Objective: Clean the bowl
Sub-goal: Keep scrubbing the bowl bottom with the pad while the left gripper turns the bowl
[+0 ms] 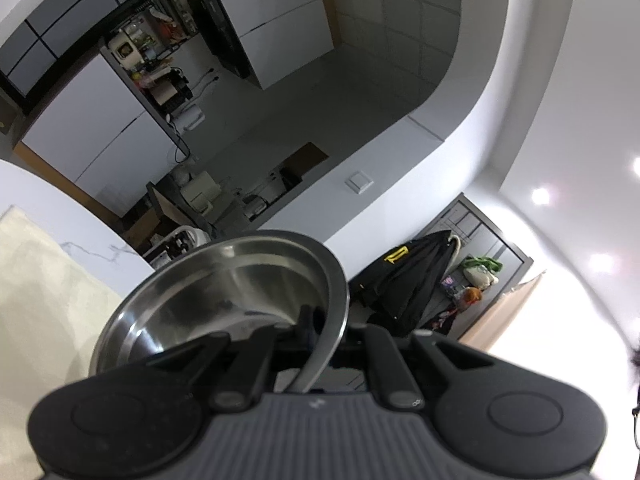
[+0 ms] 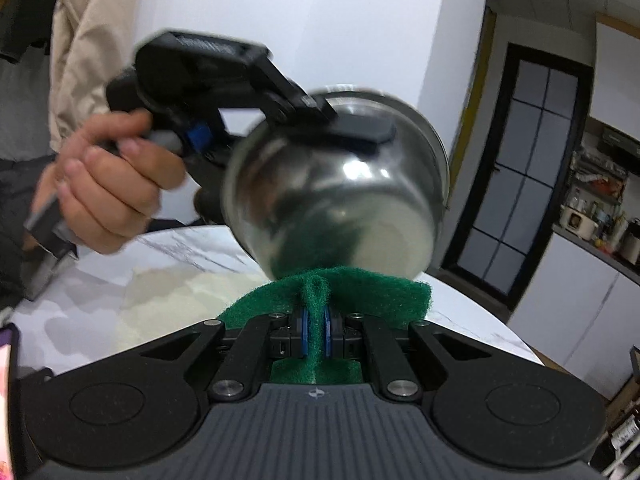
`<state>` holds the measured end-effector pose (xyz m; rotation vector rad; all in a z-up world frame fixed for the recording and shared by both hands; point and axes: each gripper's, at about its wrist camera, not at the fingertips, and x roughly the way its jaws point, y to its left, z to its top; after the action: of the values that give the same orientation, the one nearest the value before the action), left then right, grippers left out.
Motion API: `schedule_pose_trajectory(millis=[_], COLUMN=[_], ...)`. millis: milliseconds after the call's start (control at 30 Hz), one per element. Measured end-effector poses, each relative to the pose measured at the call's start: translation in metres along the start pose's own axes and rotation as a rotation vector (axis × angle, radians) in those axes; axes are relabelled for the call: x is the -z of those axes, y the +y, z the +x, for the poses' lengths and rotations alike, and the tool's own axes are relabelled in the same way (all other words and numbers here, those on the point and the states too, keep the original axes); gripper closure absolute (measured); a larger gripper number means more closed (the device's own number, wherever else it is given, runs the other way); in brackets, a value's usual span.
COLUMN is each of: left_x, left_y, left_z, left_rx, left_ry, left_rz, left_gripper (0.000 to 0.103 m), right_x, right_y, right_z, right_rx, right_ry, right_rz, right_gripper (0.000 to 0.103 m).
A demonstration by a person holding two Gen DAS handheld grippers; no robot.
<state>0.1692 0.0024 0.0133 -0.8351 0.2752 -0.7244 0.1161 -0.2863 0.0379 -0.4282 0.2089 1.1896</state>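
The round stainless-steel bowl (image 2: 340,184) hangs tilted in the air above the white marbled counter (image 2: 160,272), its rim clamped in the left hand-held gripper (image 1: 316,324). The right hand-held gripper (image 2: 315,332) is pinched tight on a folded green scouring pad (image 2: 360,288), which seems to touch the bowl's blurred underside.

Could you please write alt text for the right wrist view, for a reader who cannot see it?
A round stainless-steel bowl, clamped at its rim by the black left gripper, is held tilted above a white marble table. The right gripper pinches a green scouring pad against the bowl's underside.
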Motion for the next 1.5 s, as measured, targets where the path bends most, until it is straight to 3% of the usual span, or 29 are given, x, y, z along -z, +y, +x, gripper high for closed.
schedule_pose_trajectory(millis=[167, 400, 767, 1067, 1267, 1500], left_x=[0.003, 0.004, 0.002, 0.002, 0.002, 0.006], left_y=[-0.001, 0.004, 0.011, 0.003, -0.002, -0.003], left_z=[0.003, 0.003, 0.002, 0.005, 0.007, 0.009], left_rx=[-0.016, -0.035, -0.081, -0.072, -0.043, -0.032], left_ry=[0.022, 0.024, 0.005, -0.003, 0.009, 0.026], left_rz=[0.012, 0.010, 0.006, 0.009, 0.015, 0.015], left_gripper=[0.097, 0.097, 0.098, 0.097, 0.097, 0.097], right_x=[0.001, -0.002, -0.014, -0.012, -0.005, 0.003], right_y=[-0.006, -0.009, 0.008, 0.022, 0.016, 0.001], right_z=[0.005, -0.002, -0.012, -0.007, 0.003, 0.010], right_rx=[0.102, 0.152, 0.114, 0.046, 0.056, 0.124], right_ry=[0.035, 0.003, -0.036, -0.004, 0.038, 0.069], right_rz=[-0.001, 0.005, -0.018, -0.054, -0.050, -0.018], right_gripper=[0.095, 0.095, 0.095, 0.095, 0.095, 0.095])
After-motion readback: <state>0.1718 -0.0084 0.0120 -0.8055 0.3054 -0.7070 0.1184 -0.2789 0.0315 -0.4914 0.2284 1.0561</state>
